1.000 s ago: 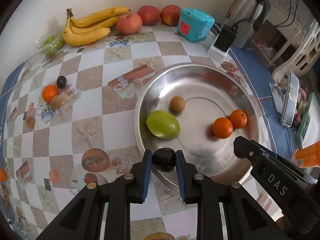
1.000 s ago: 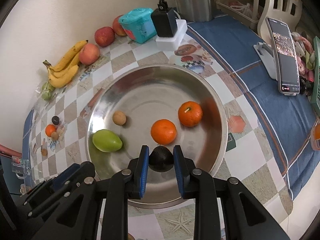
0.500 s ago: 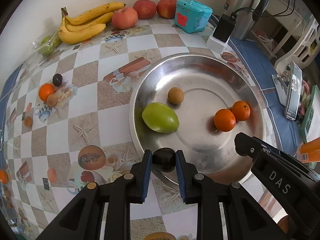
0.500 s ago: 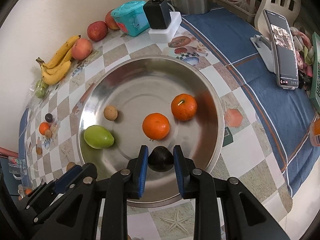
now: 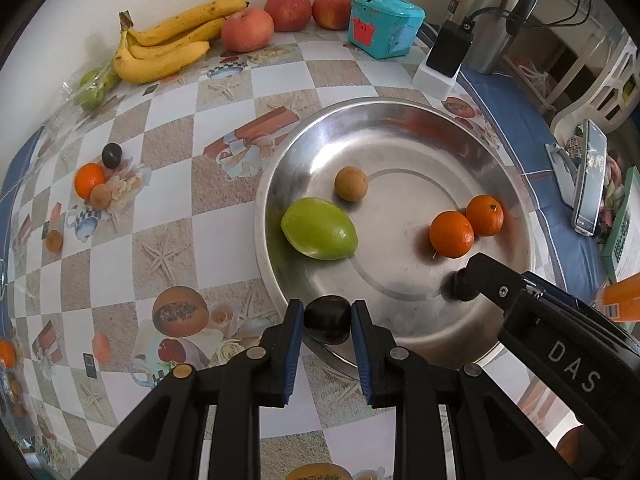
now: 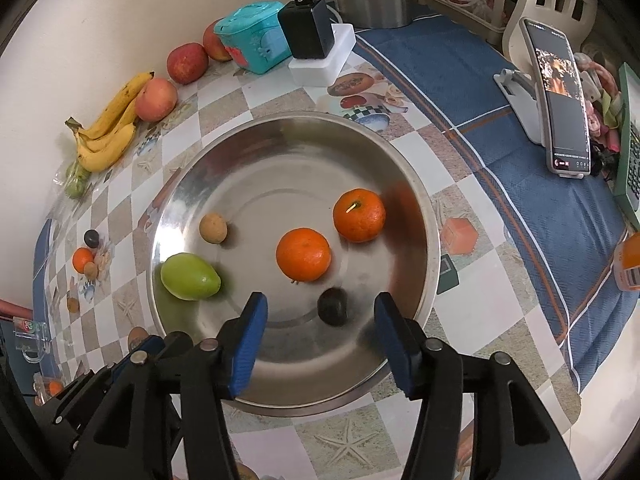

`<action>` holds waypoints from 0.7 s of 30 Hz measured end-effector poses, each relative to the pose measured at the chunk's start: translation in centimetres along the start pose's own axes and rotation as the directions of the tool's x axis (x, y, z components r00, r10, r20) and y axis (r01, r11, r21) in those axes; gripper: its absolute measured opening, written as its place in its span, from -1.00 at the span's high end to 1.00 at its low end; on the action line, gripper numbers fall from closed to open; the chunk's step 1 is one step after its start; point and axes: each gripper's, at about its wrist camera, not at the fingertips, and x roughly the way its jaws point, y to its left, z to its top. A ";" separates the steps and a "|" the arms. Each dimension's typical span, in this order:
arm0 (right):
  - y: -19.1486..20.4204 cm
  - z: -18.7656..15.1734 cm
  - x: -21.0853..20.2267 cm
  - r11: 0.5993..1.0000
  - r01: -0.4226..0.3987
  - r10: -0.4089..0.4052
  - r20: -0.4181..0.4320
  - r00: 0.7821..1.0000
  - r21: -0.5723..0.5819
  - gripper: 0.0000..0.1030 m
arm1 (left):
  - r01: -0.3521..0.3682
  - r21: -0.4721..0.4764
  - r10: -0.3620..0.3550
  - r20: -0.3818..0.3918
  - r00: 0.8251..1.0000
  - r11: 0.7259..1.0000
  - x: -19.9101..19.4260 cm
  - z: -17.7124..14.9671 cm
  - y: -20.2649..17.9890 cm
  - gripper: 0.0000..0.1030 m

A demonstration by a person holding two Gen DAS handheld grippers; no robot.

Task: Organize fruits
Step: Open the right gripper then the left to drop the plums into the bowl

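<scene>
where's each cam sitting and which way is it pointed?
Left wrist: on the left gripper, looking steeply down over the near-left rim of the tray; own jaws shut on a dark fruit, right gripper at lower right.
Right wrist: on the right gripper, looking steeply down into the tray; own jaws open, a second dark fruit loose between them.
Shared: tray, oranges, green fruit, bananas.

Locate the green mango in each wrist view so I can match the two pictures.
Left wrist view: the green mango lies just left of the picture's centre, at the left side of the metal tray, below the small brown fruit.
Right wrist view: it lies left of centre, again at the tray's left edge.
Shared landmark: the two oranges, right of the mango in both.
</scene>
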 end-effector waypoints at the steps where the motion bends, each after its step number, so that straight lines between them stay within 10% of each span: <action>1: 0.0 0.0 0.0 1.000 0.000 0.000 0.000 1.000 0.000 -0.11 | -0.001 -0.002 0.001 -0.002 1.000 1.000 0.0 0.0 0.0 0.46; 21: 0.4 0.0 0.0 1.000 0.003 -0.003 0.000 1.000 -0.024 -0.12 | -0.063 -0.201 0.067 0.014 0.998 0.978 -0.4 0.6 5.3 -0.26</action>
